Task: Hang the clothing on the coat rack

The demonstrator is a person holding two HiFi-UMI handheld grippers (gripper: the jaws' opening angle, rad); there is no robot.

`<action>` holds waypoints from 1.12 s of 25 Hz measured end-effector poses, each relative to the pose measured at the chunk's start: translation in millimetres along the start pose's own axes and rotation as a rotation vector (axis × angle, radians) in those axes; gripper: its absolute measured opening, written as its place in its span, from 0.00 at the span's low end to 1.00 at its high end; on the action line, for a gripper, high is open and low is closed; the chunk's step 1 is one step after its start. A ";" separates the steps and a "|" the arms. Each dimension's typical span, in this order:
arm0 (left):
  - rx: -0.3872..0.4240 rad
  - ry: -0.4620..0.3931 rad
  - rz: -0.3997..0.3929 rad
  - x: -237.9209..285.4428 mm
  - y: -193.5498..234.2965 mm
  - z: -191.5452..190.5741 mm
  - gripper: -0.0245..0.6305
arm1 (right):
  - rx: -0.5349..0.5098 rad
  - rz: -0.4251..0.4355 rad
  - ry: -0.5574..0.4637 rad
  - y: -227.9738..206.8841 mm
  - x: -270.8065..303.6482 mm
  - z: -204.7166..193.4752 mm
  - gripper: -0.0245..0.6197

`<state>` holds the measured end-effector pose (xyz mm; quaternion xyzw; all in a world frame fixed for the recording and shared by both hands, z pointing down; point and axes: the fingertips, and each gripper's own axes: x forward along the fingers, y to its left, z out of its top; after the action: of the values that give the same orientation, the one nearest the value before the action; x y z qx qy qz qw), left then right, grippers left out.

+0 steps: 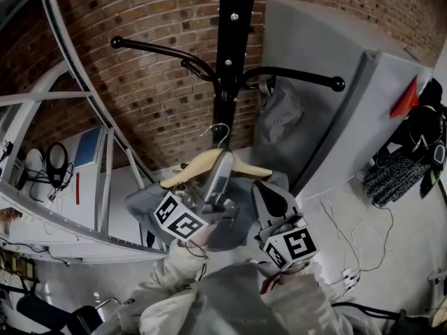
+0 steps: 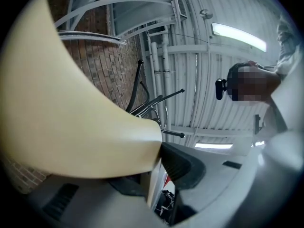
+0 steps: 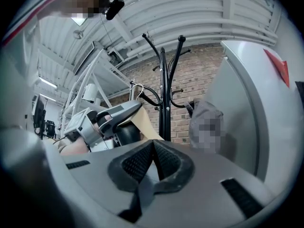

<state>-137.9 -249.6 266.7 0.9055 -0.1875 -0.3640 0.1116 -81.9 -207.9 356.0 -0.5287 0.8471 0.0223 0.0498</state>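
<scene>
A black coat rack (image 1: 227, 61) stands against the brick wall, its curved arms spreading left and right. Below it, my left gripper (image 1: 222, 169) is shut on a pale wooden hanger (image 1: 188, 169) just under its wire hook (image 1: 220, 132). A grey-blue garment (image 1: 150, 201) hangs from the hanger. In the left gripper view the hanger (image 2: 71, 103) fills the left side and the rack (image 2: 142, 99) shows behind it. My right gripper (image 1: 269, 194) is at the garment's right shoulder. In its own view the right gripper (image 3: 152, 160) is shut, with a strip of grey cloth pinched between the pads.
A grey item (image 1: 279, 110) hangs from the rack's right arm. A tall grey cabinet (image 1: 349, 131) stands close on the right. White metal framing (image 1: 63, 103) runs along the left. Dark gear (image 1: 412, 152) and cables lie on the floor at far right.
</scene>
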 end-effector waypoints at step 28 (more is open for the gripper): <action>-0.002 -0.011 0.105 34.2 72.6 -27.8 0.19 | 0.046 0.105 0.024 -56.9 53.8 -17.1 0.08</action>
<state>-114.4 -327.9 289.9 0.8922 -0.2350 -0.3630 0.1303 -55.3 -282.6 368.1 -0.4825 0.8745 -0.0010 0.0505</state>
